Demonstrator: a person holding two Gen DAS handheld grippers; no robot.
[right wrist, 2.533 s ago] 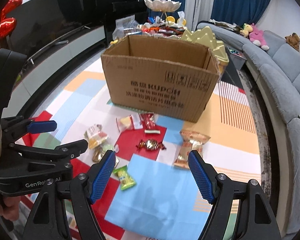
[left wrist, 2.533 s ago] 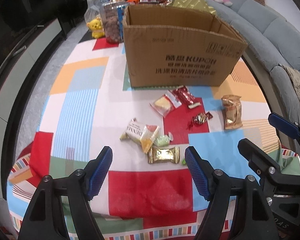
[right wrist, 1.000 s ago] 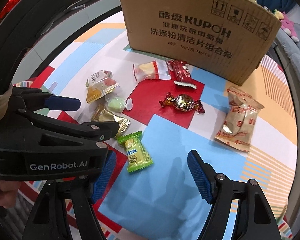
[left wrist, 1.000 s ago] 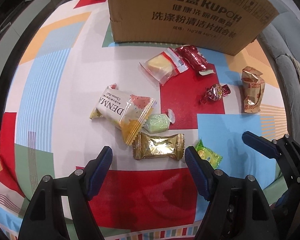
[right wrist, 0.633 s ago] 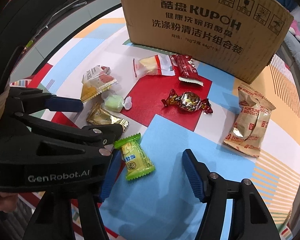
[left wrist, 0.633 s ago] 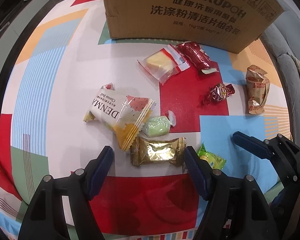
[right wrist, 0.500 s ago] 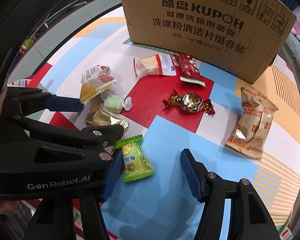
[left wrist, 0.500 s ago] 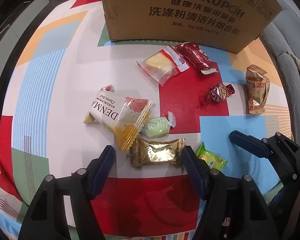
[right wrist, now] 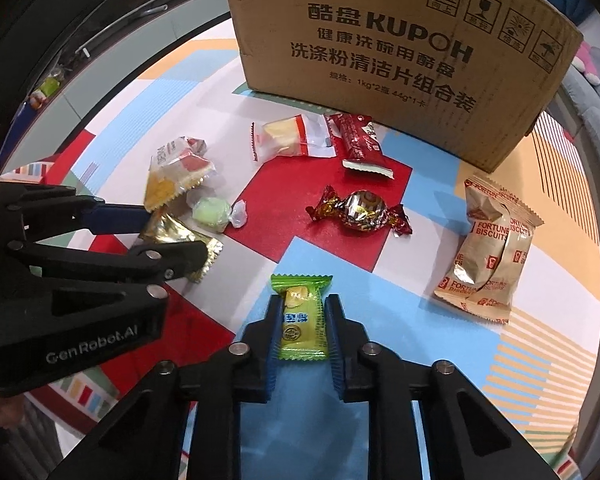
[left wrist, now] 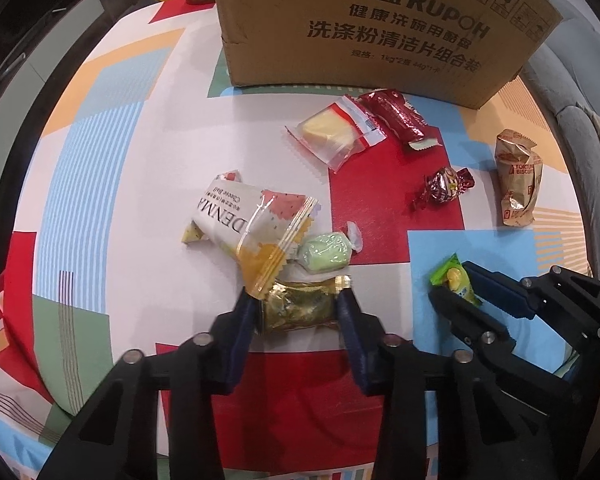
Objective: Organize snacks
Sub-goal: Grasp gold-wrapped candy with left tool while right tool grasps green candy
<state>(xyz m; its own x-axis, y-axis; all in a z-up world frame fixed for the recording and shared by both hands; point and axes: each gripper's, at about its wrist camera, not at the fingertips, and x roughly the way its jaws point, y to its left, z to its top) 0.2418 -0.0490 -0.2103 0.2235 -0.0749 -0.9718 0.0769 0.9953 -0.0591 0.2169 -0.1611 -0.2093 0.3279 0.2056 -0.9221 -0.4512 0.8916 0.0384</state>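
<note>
The left gripper (left wrist: 296, 308) has just closed on a crinkled gold foil pack (left wrist: 298, 306), the right gripper (right wrist: 300, 330) on a glossy green candy (right wrist: 302, 320). Both lie flat on the patchwork cloth (left wrist: 112, 184), near the cardboard box (left wrist: 380, 28)

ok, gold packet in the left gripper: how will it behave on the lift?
The gold packet is probably light and floppy: its foil already looks crumpled between the left gripper's pads, whose jaws have just been closing. Its free ends may droop. The orange-edged wrapper overlaps its top edge, so that one might get dragged along.
</note>
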